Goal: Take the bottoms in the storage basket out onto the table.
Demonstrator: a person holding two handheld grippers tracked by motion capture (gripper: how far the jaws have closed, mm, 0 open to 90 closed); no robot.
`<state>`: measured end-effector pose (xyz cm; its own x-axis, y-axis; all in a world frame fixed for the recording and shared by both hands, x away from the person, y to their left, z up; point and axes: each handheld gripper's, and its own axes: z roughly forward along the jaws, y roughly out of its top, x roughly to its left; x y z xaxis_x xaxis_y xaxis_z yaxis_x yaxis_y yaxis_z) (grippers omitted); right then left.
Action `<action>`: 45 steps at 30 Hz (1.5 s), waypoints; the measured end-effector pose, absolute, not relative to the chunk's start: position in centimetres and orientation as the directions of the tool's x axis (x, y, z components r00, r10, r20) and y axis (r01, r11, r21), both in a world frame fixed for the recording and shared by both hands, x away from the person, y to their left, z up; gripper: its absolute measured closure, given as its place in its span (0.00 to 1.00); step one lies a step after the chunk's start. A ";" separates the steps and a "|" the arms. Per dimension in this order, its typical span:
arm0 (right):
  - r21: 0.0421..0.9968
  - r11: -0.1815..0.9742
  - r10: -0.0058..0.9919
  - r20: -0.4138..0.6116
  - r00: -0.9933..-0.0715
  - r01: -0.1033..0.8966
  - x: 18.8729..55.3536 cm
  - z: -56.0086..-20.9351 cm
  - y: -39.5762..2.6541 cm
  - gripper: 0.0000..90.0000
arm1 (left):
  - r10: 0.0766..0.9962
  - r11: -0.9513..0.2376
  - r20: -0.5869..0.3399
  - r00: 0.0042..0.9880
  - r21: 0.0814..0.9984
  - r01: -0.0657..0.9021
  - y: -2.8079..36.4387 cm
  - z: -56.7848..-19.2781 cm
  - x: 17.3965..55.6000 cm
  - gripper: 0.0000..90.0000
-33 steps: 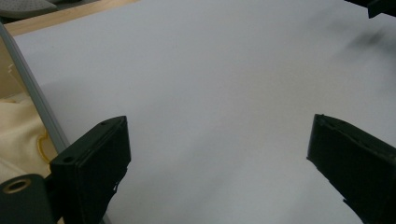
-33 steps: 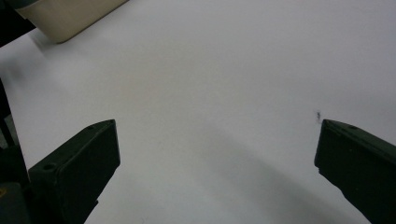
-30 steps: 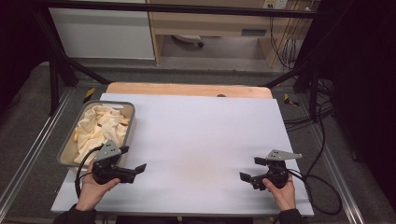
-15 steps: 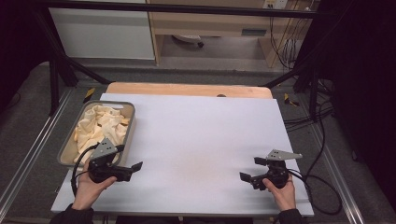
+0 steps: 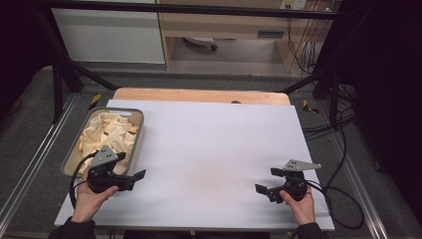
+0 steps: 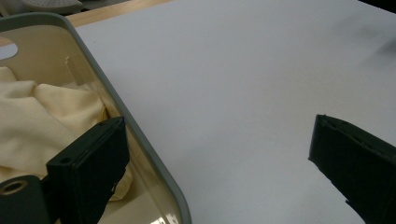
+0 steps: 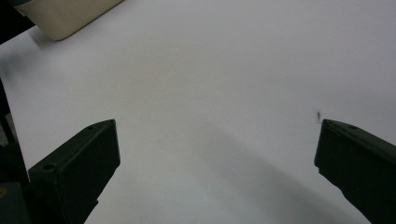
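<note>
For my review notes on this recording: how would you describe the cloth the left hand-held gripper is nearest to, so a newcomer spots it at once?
Start at the white table top and go to its near-left edge, where a grey bin with rounded corners sits. The cloth is the crumpled pale cream fabric heaped inside it, just beyond the open left hand-held gripper. It is the only soft, wrinkled thing here.

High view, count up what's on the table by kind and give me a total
Grey bin: 1
Heap of cream cloth, pieces not separable: 1
Handheld grippers, left gripper and right gripper, both open: 2
White table sheet: 1
Total: 5
</note>
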<state>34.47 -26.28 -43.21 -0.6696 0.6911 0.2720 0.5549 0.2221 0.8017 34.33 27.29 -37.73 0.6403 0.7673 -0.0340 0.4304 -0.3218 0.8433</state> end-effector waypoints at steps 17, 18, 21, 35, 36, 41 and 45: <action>0.800 0.223 0.694 0.271 -0.667 0.557 34.4 -43.2 -26.2 0.01 | 0.793 -0.311 -0.031 0.608 0.838 0.448 28.8 -37.7 34.6 0.05; 0.799 0.224 0.694 0.271 -0.667 0.558 34.4 -43.2 -26.2 0.01 | 0.794 -0.310 -0.031 0.607 0.838 0.448 28.8 -37.7 34.6 0.05; 0.799 0.224 0.694 0.271 -0.667 0.558 34.4 -43.2 -26.2 0.01 | 0.799 -0.311 -0.028 0.600 0.836 0.453 29.1 -37.6 34.7 0.05; 0.797 0.225 0.697 0.271 -0.664 0.561 34.4 -43.3 -26.2 0.01 | 0.834 -0.286 -0.025 0.551 0.834 0.472 31.0 -36.3 35.4 0.05; 0.797 0.227 0.697 0.269 -0.664 0.560 34.4 -43.3 -26.2 0.01 | 0.840 -0.285 -0.021 0.542 0.833 0.474 31.3 -36.1 35.5 0.05; 0.798 0.230 0.698 0.264 -0.666 0.558 34.5 -43.3 -26.2 0.01 | 0.847 -0.280 -0.021 0.531 0.831 0.481 31.8 -35.8 36.0 0.05; 0.798 0.230 0.697 0.265 -0.666 0.557 34.5 -43.3 -26.2 0.01 | 0.858 -0.277 -0.015 0.514 0.829 0.486 32.4 -35.2 36.6 0.05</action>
